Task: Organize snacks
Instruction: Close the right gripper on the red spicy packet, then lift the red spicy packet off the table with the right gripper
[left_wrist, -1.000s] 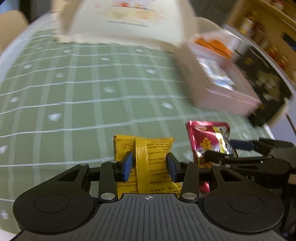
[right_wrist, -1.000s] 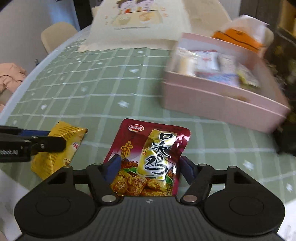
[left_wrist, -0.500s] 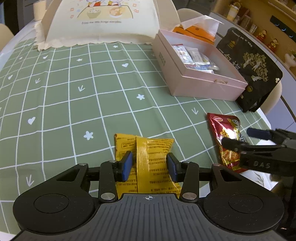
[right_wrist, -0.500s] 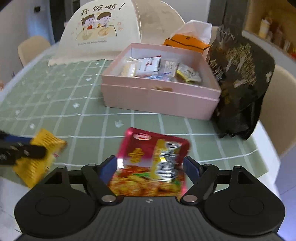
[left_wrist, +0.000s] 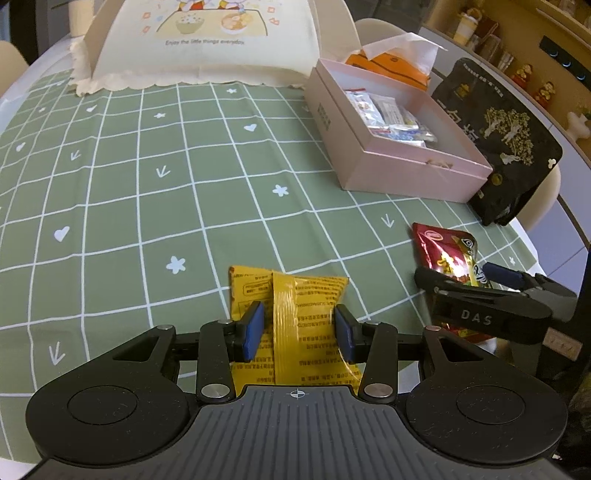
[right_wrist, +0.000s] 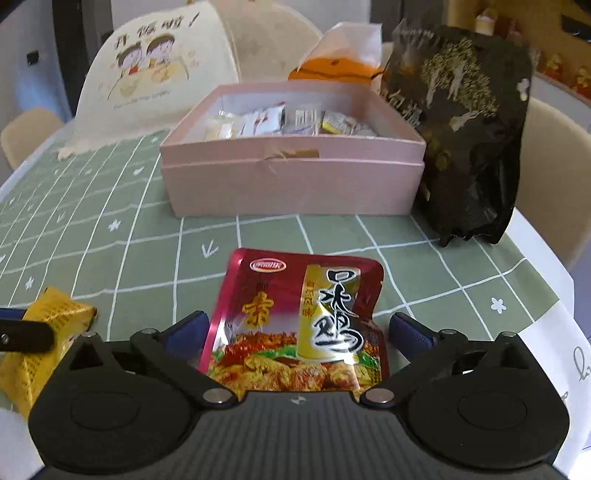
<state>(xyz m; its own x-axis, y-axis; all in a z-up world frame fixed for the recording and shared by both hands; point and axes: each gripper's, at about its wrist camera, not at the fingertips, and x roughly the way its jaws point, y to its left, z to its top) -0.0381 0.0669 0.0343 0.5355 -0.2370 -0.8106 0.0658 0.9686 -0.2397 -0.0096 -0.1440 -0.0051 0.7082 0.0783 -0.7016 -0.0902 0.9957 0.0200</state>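
Two packets (left_wrist: 295, 317) (right_wrist: 299, 321) between jaws

Black left gripper (left_wrist: 299, 330), blue pads, silver screws, ribbed housing, white "DAS" on right gripper (left_wrist: 463, 273)

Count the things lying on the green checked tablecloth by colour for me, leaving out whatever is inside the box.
Yellow: 1, snack packet
Red: 1, snack pouch
Pink: 1, open box
Black: 1, large bag
Orange: 1, tissue pack
Cream: 1, printed cover
Total: 6
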